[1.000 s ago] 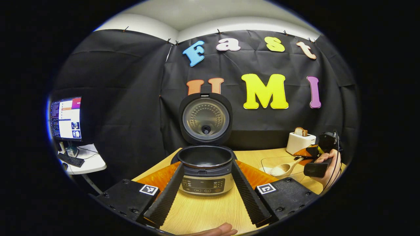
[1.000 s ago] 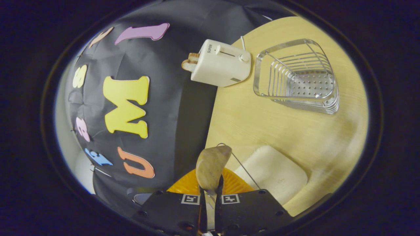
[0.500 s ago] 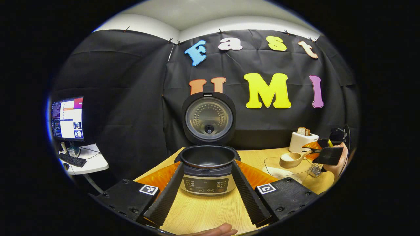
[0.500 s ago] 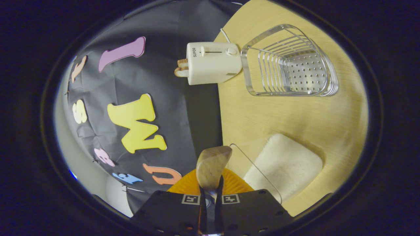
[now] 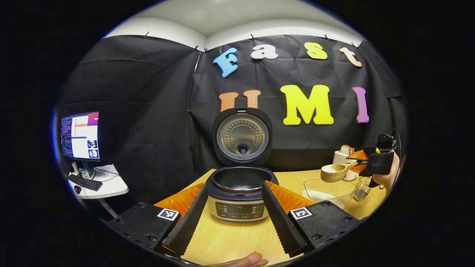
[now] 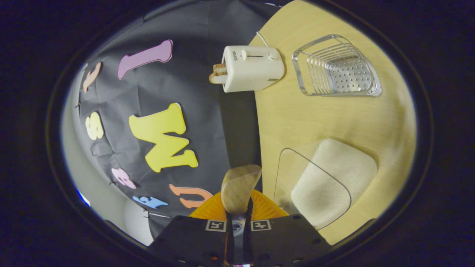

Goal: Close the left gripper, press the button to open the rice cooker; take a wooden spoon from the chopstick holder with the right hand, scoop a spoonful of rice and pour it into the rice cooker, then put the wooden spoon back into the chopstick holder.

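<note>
In the left gripper view, a monitor (image 5: 80, 136) and a keyboard (image 5: 85, 182) sit on a small white side table (image 5: 107, 187) at the far left, outside the black cloth wall. The left gripper (image 5: 233, 215) is held low and level over the wooden tabletop (image 5: 237, 241), its two fingers spread wide apart with nothing between them, pointing at the rice cooker (image 5: 239, 196). The cooker stands near the back of the tabletop with its lid (image 5: 242, 136) raised upright and the dark inner pot (image 5: 241, 179) exposed; its control panel faces the camera. A fingertip (image 5: 252, 259) shows at the bottom edge. To the right of the cooker lies a clear container of rice (image 5: 326, 189), then a white toaster (image 5: 343, 157) against the wall and the wire chopstick holder (image 5: 362, 191) beside it. At the far right a hand (image 5: 387, 178) holds the right gripper (image 5: 365, 163) raised above the container, with the wooden spoon (image 5: 336, 172) extending leftward from it, bowl upward and roughly level, well apart from the cooker. In the right gripper view, the right gripper (image 6: 237, 230) is rolled sideways, so the wall stands left and the tabletop (image 6: 308, 122) right; its fingers are closed on the handle of the wooden spoon (image 6: 239, 189). The toaster (image 6: 252, 68) and chopstick holder (image 6: 337, 70) sit just beside each other, and the rice container (image 6: 326, 185) lies nearer, with bare tabletop between them.
</note>
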`<state>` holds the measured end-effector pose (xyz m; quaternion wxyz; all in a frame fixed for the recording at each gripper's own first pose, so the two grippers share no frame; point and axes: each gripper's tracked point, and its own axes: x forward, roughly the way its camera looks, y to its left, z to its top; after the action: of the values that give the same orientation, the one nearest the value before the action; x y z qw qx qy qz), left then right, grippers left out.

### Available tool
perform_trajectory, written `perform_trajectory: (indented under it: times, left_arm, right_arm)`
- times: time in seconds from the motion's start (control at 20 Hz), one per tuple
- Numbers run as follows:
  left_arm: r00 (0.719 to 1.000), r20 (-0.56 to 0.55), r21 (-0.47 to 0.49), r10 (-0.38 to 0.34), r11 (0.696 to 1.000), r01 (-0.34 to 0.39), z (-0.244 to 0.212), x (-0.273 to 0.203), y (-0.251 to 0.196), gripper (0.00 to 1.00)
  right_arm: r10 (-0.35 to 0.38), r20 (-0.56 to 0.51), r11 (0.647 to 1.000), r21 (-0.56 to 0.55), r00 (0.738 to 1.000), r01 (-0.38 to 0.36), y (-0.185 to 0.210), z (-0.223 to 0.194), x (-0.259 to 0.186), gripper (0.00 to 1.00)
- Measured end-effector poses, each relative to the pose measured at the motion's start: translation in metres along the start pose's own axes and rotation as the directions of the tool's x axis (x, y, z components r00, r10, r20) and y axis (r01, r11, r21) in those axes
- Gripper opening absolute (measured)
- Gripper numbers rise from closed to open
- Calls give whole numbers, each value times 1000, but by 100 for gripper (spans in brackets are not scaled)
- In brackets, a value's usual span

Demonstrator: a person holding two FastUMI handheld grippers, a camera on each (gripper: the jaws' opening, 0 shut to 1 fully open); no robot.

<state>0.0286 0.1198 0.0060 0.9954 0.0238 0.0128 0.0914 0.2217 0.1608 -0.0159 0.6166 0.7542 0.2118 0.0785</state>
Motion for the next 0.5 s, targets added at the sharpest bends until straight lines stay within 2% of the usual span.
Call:
perform_trajectory:
  times: [0.1, 0.5]
  left_arm:
    - [1000, 11, 4, 4, 1000, -4, 3, -3, 4, 93]
    - [1000, 13, 6, 7, 1000, -7, 3, -6, 28, 93]
  right_arm:
    - [7, -16, 1000, 12, 1000, -7, 3, -15, 6, 9]
    - [-40, -69, 999, -9, 997, 39, -5, -74, 40, 9]
